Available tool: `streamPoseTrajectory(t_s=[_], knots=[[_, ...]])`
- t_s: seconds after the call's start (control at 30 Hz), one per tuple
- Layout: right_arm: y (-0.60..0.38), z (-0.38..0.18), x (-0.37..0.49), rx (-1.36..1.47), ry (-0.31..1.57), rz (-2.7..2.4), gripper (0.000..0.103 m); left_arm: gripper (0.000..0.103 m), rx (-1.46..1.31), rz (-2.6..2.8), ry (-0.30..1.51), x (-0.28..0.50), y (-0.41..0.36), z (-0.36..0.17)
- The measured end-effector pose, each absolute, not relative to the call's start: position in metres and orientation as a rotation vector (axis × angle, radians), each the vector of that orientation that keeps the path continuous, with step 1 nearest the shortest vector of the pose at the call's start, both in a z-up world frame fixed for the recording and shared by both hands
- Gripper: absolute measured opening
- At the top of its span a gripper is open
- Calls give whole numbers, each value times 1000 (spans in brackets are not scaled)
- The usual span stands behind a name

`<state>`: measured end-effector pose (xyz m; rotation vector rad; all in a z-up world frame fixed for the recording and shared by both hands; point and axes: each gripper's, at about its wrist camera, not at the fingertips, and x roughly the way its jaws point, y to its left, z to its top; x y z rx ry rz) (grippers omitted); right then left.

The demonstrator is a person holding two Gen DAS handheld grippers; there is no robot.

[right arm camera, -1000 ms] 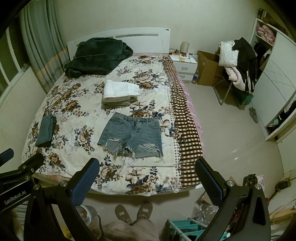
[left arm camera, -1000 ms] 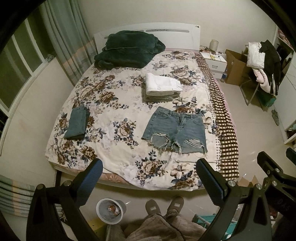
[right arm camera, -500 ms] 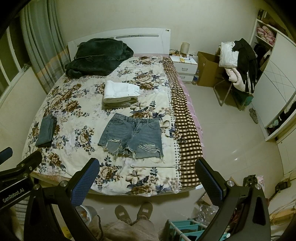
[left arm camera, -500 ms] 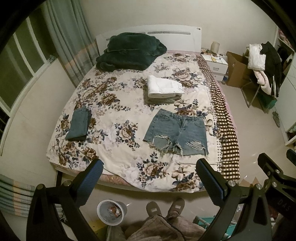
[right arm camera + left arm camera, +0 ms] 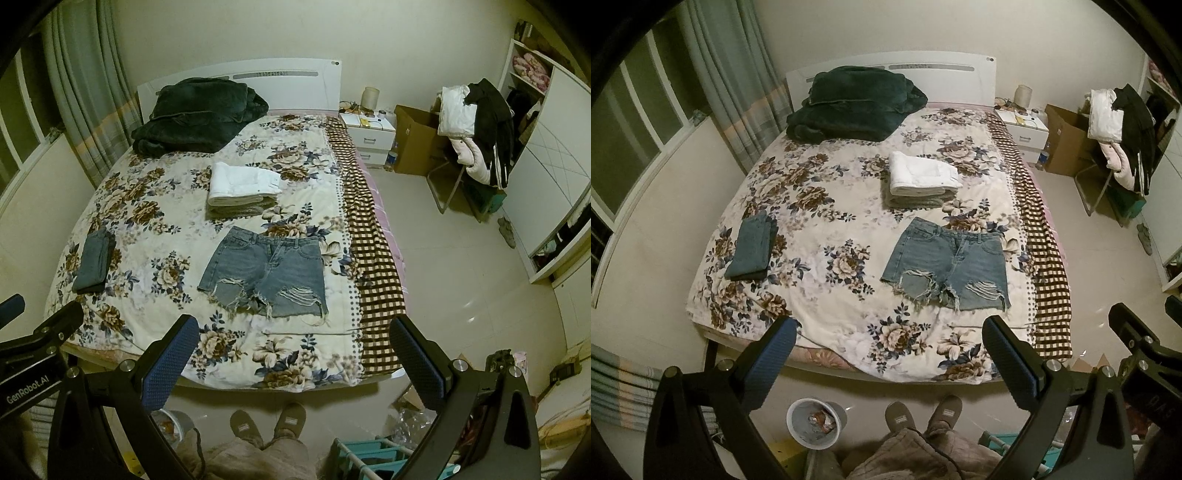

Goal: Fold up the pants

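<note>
Ripped blue denim shorts (image 5: pixel 947 264) lie spread flat on the floral bedspread (image 5: pixel 820 229), waistband away from me; they also show in the right wrist view (image 5: pixel 267 271). My left gripper (image 5: pixel 888 363) is open and empty, held high over the foot of the bed, well short of the shorts. My right gripper (image 5: pixel 293 363) is open and empty too, at a similar height. A folded dark pair of pants (image 5: pixel 751 247) lies at the bed's left.
A folded white-and-grey stack (image 5: pixel 921 179) lies just beyond the shorts. A dark green blanket (image 5: pixel 853 103) is piled at the headboard. A small bin (image 5: pixel 814 422) and my feet (image 5: pixel 923 415) are on the floor below. A nightstand (image 5: pixel 371 129), box and clothes-laden chair (image 5: pixel 476 140) stand right.
Both grippers have tilted or drawn back slightly, so the bed sits a little lower in view. Nothing on the bed has moved.
</note>
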<state>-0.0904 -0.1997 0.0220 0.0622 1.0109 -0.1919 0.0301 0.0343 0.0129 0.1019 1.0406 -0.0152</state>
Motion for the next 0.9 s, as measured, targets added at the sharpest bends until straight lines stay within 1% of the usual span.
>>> streamPoseTrajectory(t_s=[0.13, 0.23, 0.4, 0.53, 0.7, 0.8, 0.9], knots=[[-199, 22, -91, 64, 1012, -188, 103, 103, 102, -14, 1039, 30, 34, 13], [-199, 35, -72, 64, 1012, -187, 103, 103, 103, -13, 1036, 29, 36, 14], [-197, 40, -61, 79, 1008, -199, 103, 103, 110, -7, 1013, 29, 43, 18], [-198, 38, -41, 122, 1014, -213, 103, 103, 123, 4, 986, 50, 51, 14], [-210, 2, -11, 167, 1014, -240, 103, 103, 164, 27, 951, 90, 45, -17], [-223, -30, 19, 177, 1051, -248, 103, 103, 180, 43, 961, 113, 29, -49], [-242, -73, 57, 171, 1125, -258, 103, 103, 185, 47, 1015, 143, 10, -87]])
